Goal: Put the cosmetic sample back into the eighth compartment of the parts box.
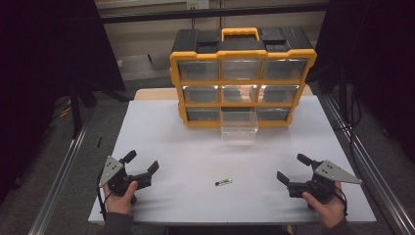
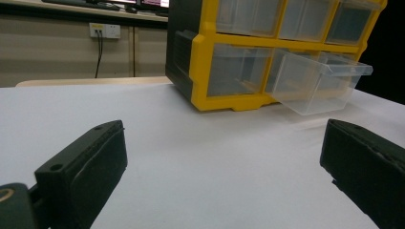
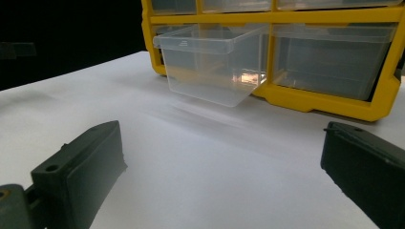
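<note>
A yellow and black drawer cabinet (image 1: 242, 78) stands at the back of the white table (image 1: 171, 147). Its bottom middle clear drawer (image 1: 239, 122) is pulled out, tilted forward over the table; it also shows as the clear drawer (image 2: 320, 81) and the clear drawer (image 3: 210, 62). A small dark and pale object (image 1: 223, 182) lies on the table near the front, between the two hands. My left gripper (image 1: 142, 161) rests open at the front left, held by a hand. At the front right my right gripper (image 1: 293, 168) is open too. Nothing sits between either pair of jaws.
Metal rails (image 1: 63, 171) run along both sides of the table. Dark curtains hang left and right. A wall with a socket (image 2: 105, 31) lies behind the cabinet.
</note>
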The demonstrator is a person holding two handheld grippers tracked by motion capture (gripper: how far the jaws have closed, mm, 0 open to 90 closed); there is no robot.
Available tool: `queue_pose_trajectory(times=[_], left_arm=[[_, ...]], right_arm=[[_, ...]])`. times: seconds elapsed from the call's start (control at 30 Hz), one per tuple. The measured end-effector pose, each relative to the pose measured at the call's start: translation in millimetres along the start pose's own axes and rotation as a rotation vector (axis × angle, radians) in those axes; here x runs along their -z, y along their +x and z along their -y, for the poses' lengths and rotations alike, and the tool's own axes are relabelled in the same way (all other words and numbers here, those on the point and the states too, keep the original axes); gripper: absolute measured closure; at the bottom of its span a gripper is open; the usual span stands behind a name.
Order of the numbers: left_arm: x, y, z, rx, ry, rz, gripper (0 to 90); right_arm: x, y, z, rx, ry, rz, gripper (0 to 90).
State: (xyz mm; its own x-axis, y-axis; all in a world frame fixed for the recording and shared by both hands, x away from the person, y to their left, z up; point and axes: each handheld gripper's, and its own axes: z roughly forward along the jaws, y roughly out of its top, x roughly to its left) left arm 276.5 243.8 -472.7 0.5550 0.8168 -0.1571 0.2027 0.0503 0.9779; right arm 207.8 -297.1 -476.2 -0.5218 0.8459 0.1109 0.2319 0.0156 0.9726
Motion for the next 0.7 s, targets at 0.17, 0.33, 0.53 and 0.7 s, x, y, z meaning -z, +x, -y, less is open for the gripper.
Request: queue_pose_trajectory(times=[0.17, 0.33, 0.53, 0.7], left_arm=[[0.6, 0.9, -0.4, -0.017, 0.014, 0.001, 2.0], [0.9, 0.5, -1.1, -0.024, 0.016, 0.008, 2.0], [-2.4, -1.8, 0.0, 0.014, -0.001, 0.008, 2.0], [-1.1, -1.5, -0.3, -0.001, 0.009, 0.006, 2.0]], right_arm=[[-4.4, 1.4, -2.1, 0.003, 0.006, -0.013, 0.5], [-13.2, 7.0, -5.9, 0.027, 0.037, -0.046, 0.2], [-25.9, 13.3, -7.9, 0.015, 0.094, -0.099, 0.0], [-32.6, 16.3, -9.8, 0.034, 0.119, -0.116, 0.6]])
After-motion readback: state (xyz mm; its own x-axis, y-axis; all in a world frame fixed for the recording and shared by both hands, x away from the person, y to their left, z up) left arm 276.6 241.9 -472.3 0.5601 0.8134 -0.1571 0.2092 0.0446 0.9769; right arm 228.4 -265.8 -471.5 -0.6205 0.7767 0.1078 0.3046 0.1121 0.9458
